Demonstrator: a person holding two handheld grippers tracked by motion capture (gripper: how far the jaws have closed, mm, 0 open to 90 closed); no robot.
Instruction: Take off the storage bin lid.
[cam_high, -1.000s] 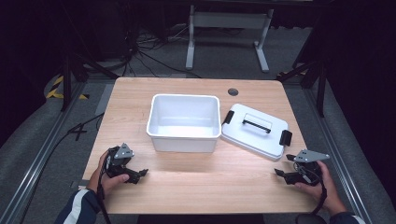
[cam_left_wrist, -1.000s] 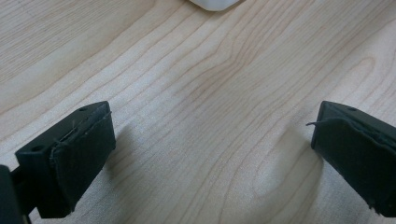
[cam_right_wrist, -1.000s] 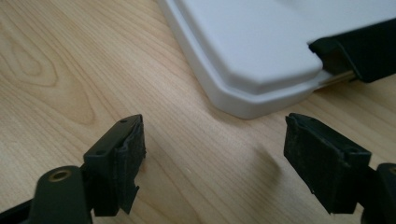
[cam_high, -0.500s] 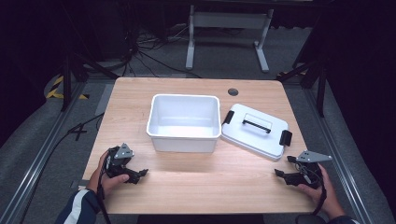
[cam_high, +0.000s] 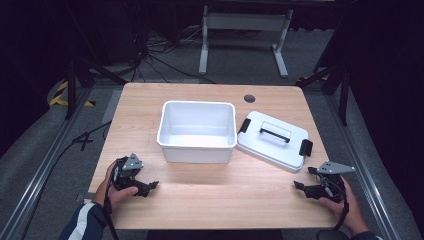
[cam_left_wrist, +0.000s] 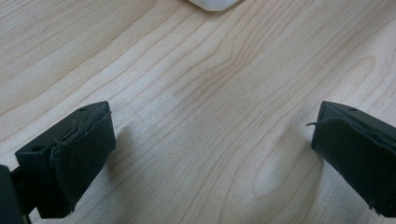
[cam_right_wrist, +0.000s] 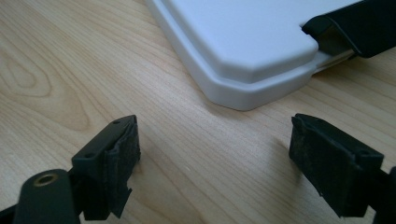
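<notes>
A white open tub (cam_high: 197, 131) stands at the table's middle, and its corner (cam_left_wrist: 212, 3) shows at the top of the left gripper view. To its right lies a white lid (cam_high: 272, 140) with a black handle and black end clips. My left gripper (cam_high: 149, 188) rests low at the front left, open over bare wood (cam_left_wrist: 212, 144). My right gripper (cam_high: 300, 187) sits at the front right, pointing toward the lid's near corner (cam_right_wrist: 243, 42). Its jaws have just been opening and stand wide (cam_right_wrist: 215, 154) with nothing between them.
The wooden table (cam_high: 215, 200) has a round cable hole (cam_high: 249, 98) at the back. One black clip (cam_right_wrist: 355, 28) of the lid is close ahead of the right gripper. Dark floor, cables and a metal stand (cam_high: 242, 30) lie beyond the table.
</notes>
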